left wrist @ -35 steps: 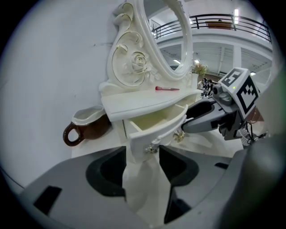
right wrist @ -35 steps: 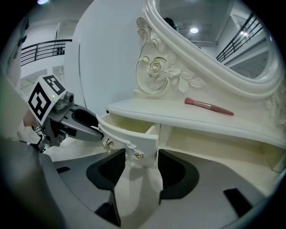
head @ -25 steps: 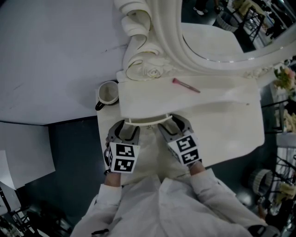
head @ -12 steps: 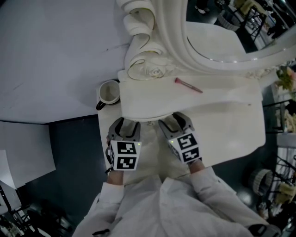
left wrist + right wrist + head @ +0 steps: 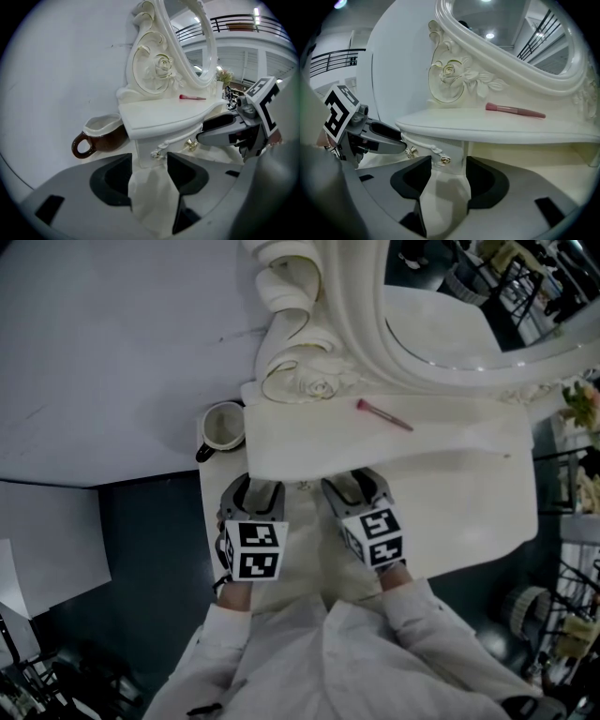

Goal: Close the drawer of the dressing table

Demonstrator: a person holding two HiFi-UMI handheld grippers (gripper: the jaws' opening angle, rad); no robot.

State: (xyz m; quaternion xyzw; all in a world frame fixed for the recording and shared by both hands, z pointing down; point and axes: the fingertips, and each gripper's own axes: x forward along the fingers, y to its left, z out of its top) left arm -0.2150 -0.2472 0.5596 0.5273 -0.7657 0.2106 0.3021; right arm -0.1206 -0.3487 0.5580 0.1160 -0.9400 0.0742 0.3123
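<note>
The white dressing table [image 5: 441, 474] has its drawer front [image 5: 161, 139] sitting back under the curved top, with two gold knobs [image 5: 191, 145] on it. In the head view the top hides the drawer. My left gripper [image 5: 255, 491] and right gripper [image 5: 352, 482] are side by side against the table's front edge. In the left gripper view my left gripper [image 5: 150, 161] is open, its tips at the drawer front near the left knob [image 5: 157, 152]. In the right gripper view my right gripper [image 5: 446, 165] is open too, with a knob [image 5: 446, 160] just beyond its jaws.
A brown and white mug [image 5: 221, 427] stands on the left wing of the table, close to the left gripper. A pink makeup brush [image 5: 382, 414] lies on the top. The carved mirror frame [image 5: 305, 352] rises behind, and a white wall is at the left.
The drawer has slid in under the table top: its rim, which showed a second ago, is now out of sight. Both grippers have moved forward with it.
</note>
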